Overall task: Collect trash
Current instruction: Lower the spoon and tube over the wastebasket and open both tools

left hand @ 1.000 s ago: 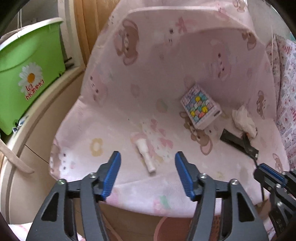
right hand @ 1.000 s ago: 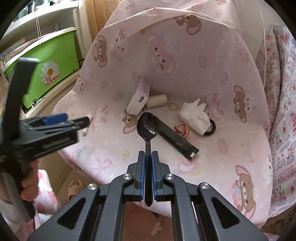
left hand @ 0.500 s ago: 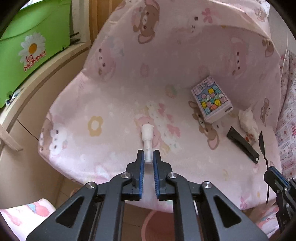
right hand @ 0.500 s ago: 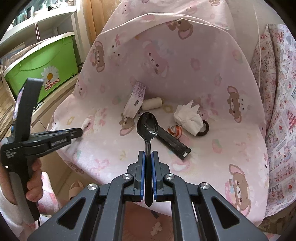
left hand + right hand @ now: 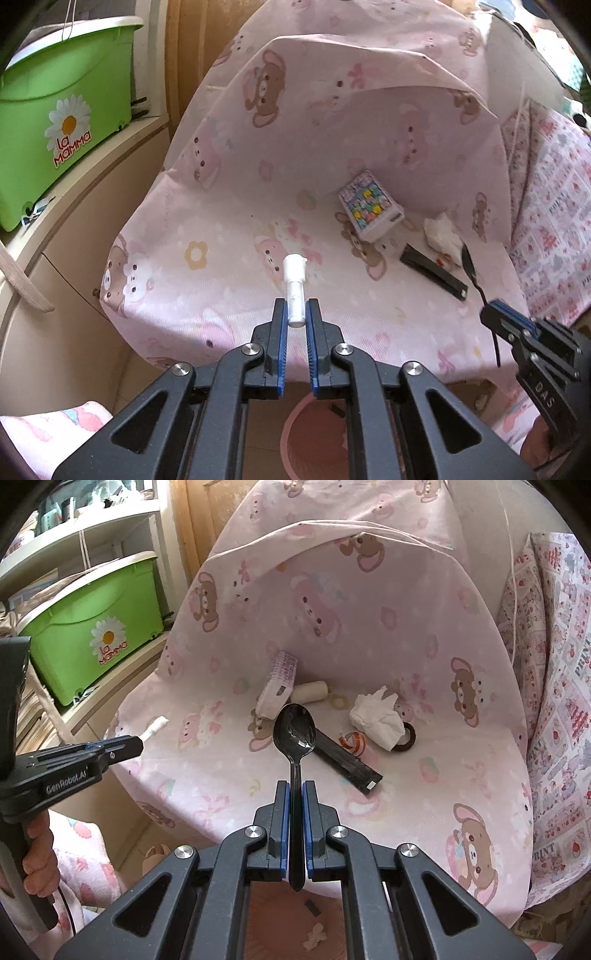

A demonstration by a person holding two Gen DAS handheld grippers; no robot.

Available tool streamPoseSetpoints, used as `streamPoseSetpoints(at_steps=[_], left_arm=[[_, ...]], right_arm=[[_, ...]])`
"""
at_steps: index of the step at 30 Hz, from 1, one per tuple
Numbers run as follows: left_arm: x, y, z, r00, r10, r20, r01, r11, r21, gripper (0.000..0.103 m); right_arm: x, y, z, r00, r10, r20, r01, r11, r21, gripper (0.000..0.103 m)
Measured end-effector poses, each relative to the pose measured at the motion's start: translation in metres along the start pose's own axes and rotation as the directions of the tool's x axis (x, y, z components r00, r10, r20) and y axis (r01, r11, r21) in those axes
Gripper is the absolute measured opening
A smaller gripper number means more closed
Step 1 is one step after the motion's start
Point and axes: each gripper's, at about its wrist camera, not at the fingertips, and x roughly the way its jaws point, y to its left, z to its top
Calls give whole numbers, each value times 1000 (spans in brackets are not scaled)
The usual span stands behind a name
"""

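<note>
My left gripper (image 5: 296, 314) is shut on a small white plastic tube (image 5: 294, 284) and holds it off the pink chair seat (image 5: 229, 273); it also shows in the right wrist view (image 5: 155, 726). My right gripper (image 5: 293, 794) is shut on a black plastic spoon (image 5: 294, 731), bowl forward, above the seat's front edge. On the seat lie a patterned carton (image 5: 370, 208), a black wrapper (image 5: 347, 760), a crumpled white tissue (image 5: 378, 718), a cardboard roll (image 5: 310, 691), an orange tape scrap (image 5: 353, 741) and a black ring (image 5: 406, 738).
A pink bin (image 5: 314, 435) stands on the floor below the grippers, with small scraps inside (image 5: 314, 936). A green La Mamma box (image 5: 55, 122) sits on a shelf at left. A patterned cloth (image 5: 557, 709) hangs at right.
My left gripper closed on the white tube and has lifted it off the seat, drawing back. My right gripper keeps the spoon and has pulled back slightly.
</note>
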Motion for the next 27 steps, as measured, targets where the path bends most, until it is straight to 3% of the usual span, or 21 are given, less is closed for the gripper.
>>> streamPoseSetpoints(at_steps=[9, 14, 17, 24, 27], left_arm=[[-18, -14, -14, 998, -69, -14, 69, 997, 35, 9], [-22, -15, -18, 983, -172, -65, 172, 985, 1, 9], [-23, -19, -22, 980, -182, -82, 184, 983, 12, 9], [-18, -26, -29, 969, -204, -142, 208, 978, 12, 9], [-14, -28, -33, 967, -187, -173, 193, 981, 23, 9]], right_arm=[[-16, 7, -4, 999, 44, 11, -44, 999, 3, 7], [-19, 11, -7, 997, 78, -4, -78, 997, 1, 7], [-20, 14, -11, 993, 112, -26, -112, 994, -2, 7], [-12, 32, -23, 970, 214, -115, -219, 975, -33, 7], [-6, 27, -26, 952, 264, -152, -262, 964, 36, 7]])
